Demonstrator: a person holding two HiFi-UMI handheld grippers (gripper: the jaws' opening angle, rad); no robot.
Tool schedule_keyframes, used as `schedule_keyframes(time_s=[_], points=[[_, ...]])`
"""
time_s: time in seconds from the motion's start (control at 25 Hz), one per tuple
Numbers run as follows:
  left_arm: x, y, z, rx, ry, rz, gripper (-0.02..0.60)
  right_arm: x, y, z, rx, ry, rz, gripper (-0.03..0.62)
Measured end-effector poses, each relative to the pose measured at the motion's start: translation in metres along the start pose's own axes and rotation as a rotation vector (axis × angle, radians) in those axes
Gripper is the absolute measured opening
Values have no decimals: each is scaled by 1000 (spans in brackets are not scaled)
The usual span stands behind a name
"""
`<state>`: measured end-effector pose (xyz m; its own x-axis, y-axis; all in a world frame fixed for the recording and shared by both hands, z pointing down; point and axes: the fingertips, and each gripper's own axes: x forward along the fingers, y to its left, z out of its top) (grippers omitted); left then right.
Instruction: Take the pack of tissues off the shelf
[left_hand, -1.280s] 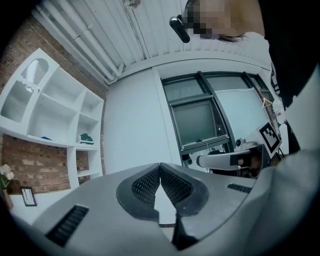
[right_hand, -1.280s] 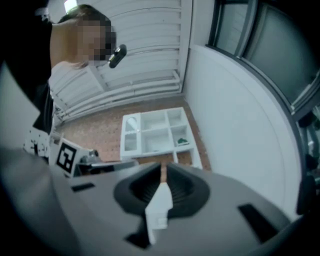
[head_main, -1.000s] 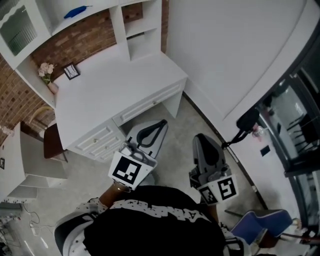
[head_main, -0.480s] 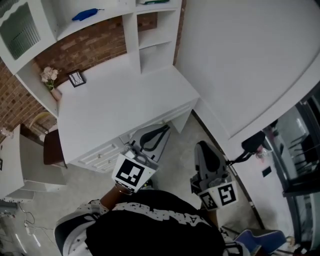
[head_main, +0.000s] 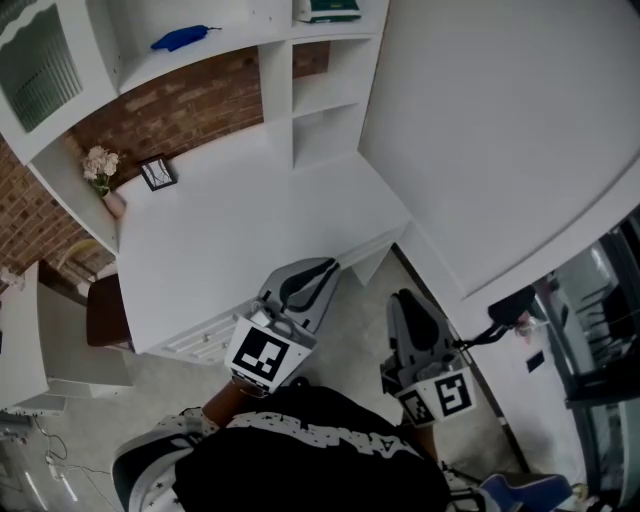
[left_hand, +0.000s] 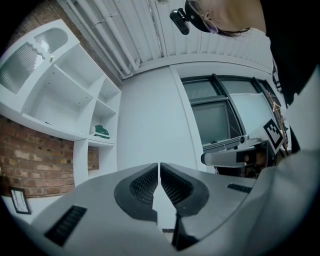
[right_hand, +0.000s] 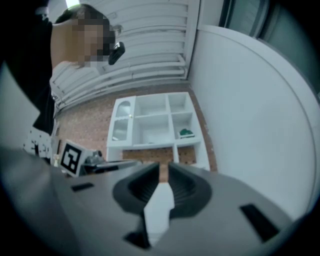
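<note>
The pack of tissues (head_main: 325, 10) is green and white and lies on an upper shelf at the right end of the white desk hutch. It also shows small in the left gripper view (left_hand: 101, 132) and in the right gripper view (right_hand: 186, 133). My left gripper (head_main: 328, 266) hovers over the desk's front edge, shut and empty, its pads (left_hand: 150, 181) together. My right gripper (head_main: 402, 297) is over the floor right of the desk; its jaws have just been opening and stand a narrow gap apart (right_hand: 164, 175) with nothing between them. Both are far below the pack.
The white desk (head_main: 230, 240) carries a small picture frame (head_main: 158, 172) and a vase of flowers (head_main: 100, 165) at its left. A blue object (head_main: 180, 38) lies on the wide shelf. A white wall panel (head_main: 500, 130) stands right of the desk, and a brown chair (head_main: 102, 310) to its left.
Both grippers have moved forward toward the desk; the left one has gone from over the floor to over the desk's front edge. The green pack has come into the head view at the top.
</note>
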<state>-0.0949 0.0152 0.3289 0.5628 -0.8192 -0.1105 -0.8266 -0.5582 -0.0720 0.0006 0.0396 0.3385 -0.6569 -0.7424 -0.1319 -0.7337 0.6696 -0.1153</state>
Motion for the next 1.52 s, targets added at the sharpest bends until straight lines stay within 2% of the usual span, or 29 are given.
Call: schedule_keyframes(time_s=[0.24,0.68,1.08,1.32,1.52], points=[[-2,29,-9,-18,4,-29,36,30,6,-7,-6,5,-18,54],[-7,71,-22,-57,9,41,36,68,6,-16,-5,37,16,57],[1,116,-22,-3,26,207,37,127,-20,-12,-6,20,146,66],[21,142,-22,42,66,296,37,163,-49,-10,23,7,206,67],[48,154,-19,63,78,342,38,185,-75,-4,39,-5,250,72]])
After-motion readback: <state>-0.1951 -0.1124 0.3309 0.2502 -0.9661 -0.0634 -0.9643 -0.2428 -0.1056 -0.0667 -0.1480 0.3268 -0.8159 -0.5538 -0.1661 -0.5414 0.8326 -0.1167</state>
